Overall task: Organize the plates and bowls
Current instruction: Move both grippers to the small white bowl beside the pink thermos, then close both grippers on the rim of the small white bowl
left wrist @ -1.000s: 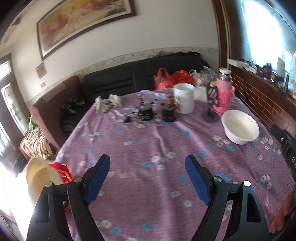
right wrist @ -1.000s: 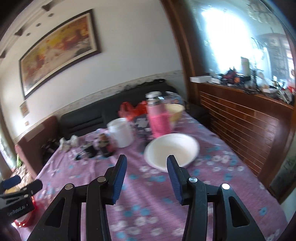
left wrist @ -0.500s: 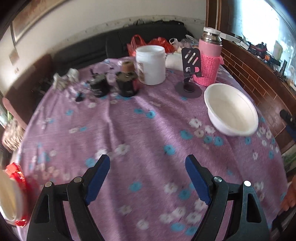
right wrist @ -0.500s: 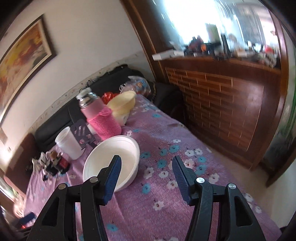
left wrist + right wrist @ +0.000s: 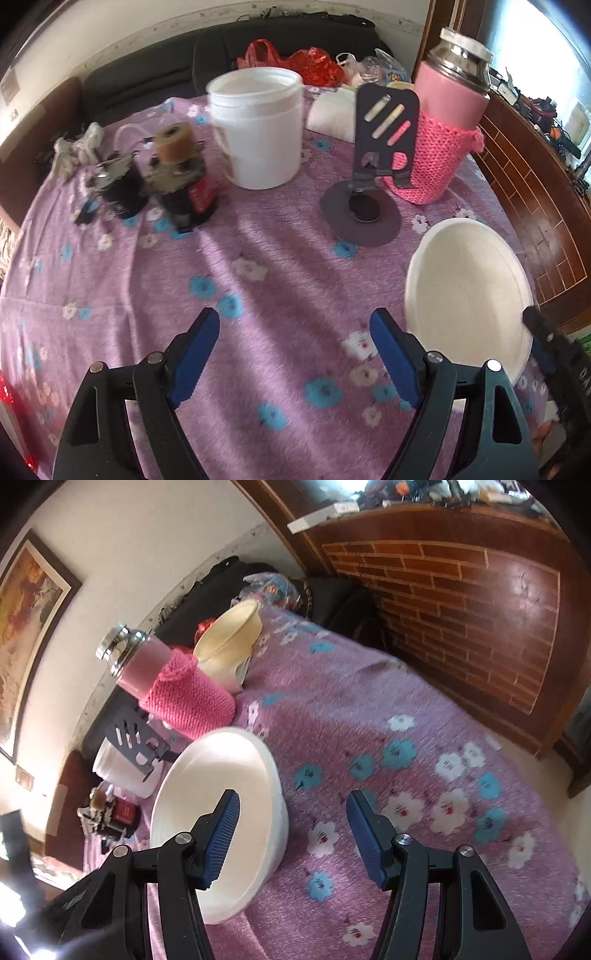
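Two claws of mine have dropped in toward the purple flowered tablecloth (image 5: 258, 280) over the last second; a moment ago I was looking across the whole room, and now the table fills both views. That matters most: I am committing to the white bowl (image 5: 221, 805), which sits upright on the cloth at the table's right side, just in front of the pink flask (image 5: 173, 686).

My right gripper (image 5: 291, 834) has rolled and widened from a narrower gap; its jaws stand apart and empty, the left finger over the bowl's hollow, the right finger outside the near wall over cloth. I judge it is lining up to pinch the rim, not yet touching.

My left gripper (image 5: 295, 354) is spread wide and holds nothing, hanging over bare cloth beside the bowl.

One cream bowl (image 5: 229, 638) waits at the far edge behind the flask, likely the stacking partner.

Smaller clutter, the phone stand (image 5: 384, 136) and white tub (image 5: 258, 129), lies beyond the bowl.
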The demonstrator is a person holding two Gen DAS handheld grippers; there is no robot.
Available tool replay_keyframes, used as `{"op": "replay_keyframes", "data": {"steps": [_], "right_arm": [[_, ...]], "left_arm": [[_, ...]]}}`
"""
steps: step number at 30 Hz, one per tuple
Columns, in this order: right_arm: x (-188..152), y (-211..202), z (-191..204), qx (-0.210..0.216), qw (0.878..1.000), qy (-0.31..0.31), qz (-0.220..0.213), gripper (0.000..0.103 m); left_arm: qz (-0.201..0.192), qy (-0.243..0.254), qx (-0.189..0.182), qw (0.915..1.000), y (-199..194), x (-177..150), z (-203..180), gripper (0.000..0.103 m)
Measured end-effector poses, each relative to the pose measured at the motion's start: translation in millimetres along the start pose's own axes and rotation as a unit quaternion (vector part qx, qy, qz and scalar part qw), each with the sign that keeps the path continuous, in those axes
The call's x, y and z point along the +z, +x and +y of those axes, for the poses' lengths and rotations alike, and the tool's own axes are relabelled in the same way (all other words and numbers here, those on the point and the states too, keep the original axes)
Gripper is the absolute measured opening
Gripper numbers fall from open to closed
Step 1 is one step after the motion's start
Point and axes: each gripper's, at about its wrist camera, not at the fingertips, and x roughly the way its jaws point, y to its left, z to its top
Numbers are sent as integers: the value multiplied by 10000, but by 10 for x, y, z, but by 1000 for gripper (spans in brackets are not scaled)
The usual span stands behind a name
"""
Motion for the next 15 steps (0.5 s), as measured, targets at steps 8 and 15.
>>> {"op": "replay_keyframes", "data": {"steps": [8, 15], "right_arm": [[-80, 190, 46, -125, 9998, -60, 148, 64], [-75, 174, -1, -107, 9999, 28, 107, 61]], "left_arm": [[62, -83, -153, 9998, 182, 69, -153, 83], [176, -283, -538, 9980, 122, 68, 43, 83]]}}
